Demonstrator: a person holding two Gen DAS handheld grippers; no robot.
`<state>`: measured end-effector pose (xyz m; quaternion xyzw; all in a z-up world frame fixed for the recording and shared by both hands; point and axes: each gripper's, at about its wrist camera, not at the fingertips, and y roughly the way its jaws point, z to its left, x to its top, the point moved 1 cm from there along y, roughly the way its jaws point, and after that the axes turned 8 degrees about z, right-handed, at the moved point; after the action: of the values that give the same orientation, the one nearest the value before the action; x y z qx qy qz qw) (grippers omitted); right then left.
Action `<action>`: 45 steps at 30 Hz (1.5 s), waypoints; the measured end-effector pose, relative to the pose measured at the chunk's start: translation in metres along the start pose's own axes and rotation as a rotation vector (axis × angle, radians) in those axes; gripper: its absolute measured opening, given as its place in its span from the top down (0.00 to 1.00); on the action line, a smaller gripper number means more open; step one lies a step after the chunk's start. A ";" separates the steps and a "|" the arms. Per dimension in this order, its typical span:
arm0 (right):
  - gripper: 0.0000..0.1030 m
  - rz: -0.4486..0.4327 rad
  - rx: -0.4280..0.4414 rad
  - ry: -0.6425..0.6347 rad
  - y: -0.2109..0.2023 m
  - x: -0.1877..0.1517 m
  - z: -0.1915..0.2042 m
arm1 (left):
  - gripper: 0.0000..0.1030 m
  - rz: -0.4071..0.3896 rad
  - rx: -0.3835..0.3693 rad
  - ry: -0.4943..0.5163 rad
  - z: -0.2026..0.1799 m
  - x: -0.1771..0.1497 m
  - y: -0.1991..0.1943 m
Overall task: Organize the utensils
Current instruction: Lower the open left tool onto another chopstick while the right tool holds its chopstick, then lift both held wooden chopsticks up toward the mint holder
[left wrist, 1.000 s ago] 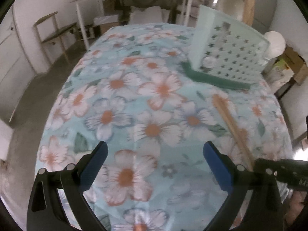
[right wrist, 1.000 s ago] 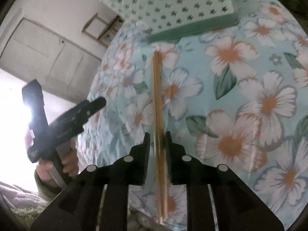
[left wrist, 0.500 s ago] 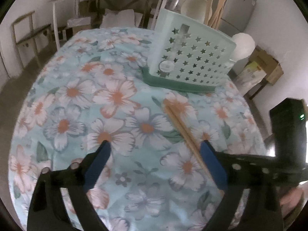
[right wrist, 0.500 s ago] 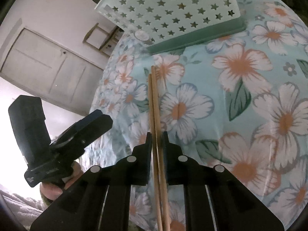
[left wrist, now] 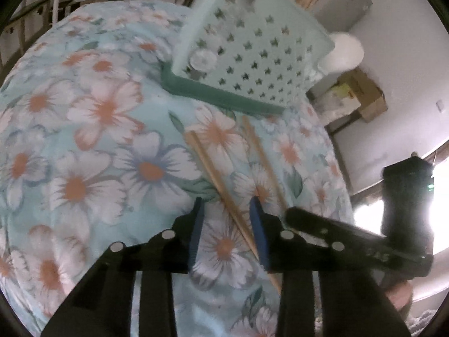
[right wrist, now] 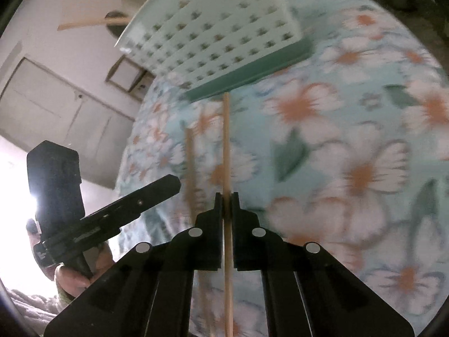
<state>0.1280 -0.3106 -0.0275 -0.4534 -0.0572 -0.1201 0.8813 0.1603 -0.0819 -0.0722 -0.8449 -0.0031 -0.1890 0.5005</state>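
A: Right gripper?
B: Clamped on one chopstick, tip near the utensil basket.
A: Left gripper?
B: Jaws closing around second chopstick (not yet pinched), lying on the floral tablecloth.

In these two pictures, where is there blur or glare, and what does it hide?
Left wrist view: glare from a bright window behind the right gripper, and the basket is blurred. Right wrist view: the tablecloth is smeared, yet the held chopstick is sharp; glare washes out the lower left.
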 end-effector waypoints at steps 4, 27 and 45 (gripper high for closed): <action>0.96 -0.013 -0.048 0.025 -0.012 -0.006 -0.016 | 0.74 0.017 0.099 0.041 -0.013 0.006 0.013; 0.81 0.045 -0.171 -0.142 0.006 0.008 0.012 | 0.92 0.084 0.168 0.014 0.032 0.015 -0.015; 0.96 -0.010 -0.184 -0.170 0.011 0.046 0.015 | 0.94 0.056 0.199 -0.002 0.031 0.040 -0.012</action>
<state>0.1751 -0.2996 -0.0178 -0.5407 -0.1226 -0.0905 0.8273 0.2050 -0.0571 -0.0624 -0.7908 0.0012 -0.1730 0.5872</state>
